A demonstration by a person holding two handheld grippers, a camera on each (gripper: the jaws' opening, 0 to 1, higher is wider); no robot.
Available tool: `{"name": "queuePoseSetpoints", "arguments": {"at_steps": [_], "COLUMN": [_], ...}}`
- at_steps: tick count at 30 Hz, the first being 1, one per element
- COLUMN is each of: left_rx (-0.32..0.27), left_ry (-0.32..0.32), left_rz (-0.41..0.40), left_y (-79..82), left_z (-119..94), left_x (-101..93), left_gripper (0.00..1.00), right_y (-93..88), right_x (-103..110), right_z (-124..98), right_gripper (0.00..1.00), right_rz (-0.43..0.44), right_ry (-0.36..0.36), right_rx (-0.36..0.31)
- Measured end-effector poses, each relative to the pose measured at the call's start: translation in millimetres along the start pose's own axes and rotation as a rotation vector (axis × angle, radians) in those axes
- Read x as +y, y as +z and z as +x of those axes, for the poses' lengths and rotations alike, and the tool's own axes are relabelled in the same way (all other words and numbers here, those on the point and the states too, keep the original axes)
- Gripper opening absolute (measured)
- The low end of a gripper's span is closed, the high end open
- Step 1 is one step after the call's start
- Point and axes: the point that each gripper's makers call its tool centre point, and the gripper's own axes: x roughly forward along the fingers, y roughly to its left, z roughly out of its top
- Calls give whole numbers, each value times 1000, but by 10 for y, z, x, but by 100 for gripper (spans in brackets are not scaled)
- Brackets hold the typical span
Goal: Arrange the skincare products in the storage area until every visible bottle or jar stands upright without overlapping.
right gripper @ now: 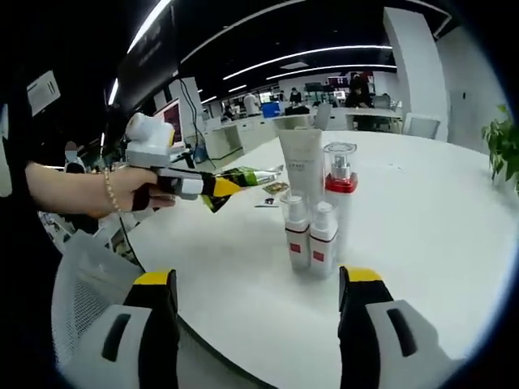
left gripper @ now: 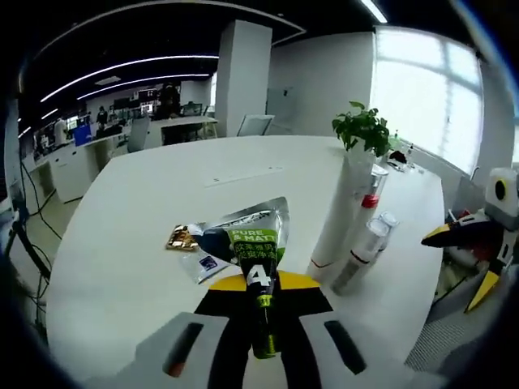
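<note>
Green tube [left gripper: 258, 267] clamped in left gripper [left gripper: 261, 320], crimped end forward, above white table [left gripper: 122, 259]. Near white tube [right gripper: 301, 166]: two small bottles [right gripper: 310, 235], pump bottle [right gripper: 340, 182], all upright (left gripper view adds sachets [left gripper: 190, 247] beyond). Right gripper [right gripper: 258, 312] jaws apart, holding nothing. Hand [right gripper: 122, 190] on left gripper.

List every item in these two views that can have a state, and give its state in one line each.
Left gripper: shut on the green-and-silver tube, held above the table.
Green-and-silver tube: clamped, cap end toward the camera.
Right gripper: open, holding nothing.
Tall white tube: upright.
Clear-capped pump bottle with red band: upright.
Two small white bottles with red labels: upright, side by side.
Small sachets: lying flat on the white table.
</note>
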Motion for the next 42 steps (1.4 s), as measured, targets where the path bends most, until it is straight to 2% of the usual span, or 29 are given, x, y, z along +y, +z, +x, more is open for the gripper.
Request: {"name": "queuePoseSetpoints", "arguments": {"at_steps": [8,17,20,21,22,24,28,34,39,40,42], "left_rx": [-40,-83,-90,-92,-92,-94,-107,-154,-158,-158,-155], "left_ry": [-48,-106,-137,-148,-170,-182,-220,-285,-313,-311,-314], "left_rz": [30,30,33,36,37,39,28,15,31,43,46], "left_y": [62,169,145,135,114,91,77,181,163,162,166], "left_z": [-312,-582,-654,-672,-700,-737,-845,-1019,-1085,-1089,-1087], "left_x": [-247,-505,-595,-624,-669,-701,-823,-1046,-1169,-1189,-1213], "left_gripper": [4,4,4,4,4,4,4,5,5,6,6], "right_y": [92,414,474,504,593,669,746,863,1013,1013,997], "right_x": [221,435,499,512,568,562,540,580,486,481,491], "right_z": [91,179,225,230,241,246,251,245,203,202,199], "right_gripper": [76,69,73,73,73,71,69,61,50,47,34], "right_rz": [19,109,48,61,117,169,255,378,562,566,555], "right_ry": [82,181,176,185,218,229,237,270,275,269,269], "right_rx": [-35,-141,-122,-134,-176,-210,-251,-321,-424,-427,-420]}}
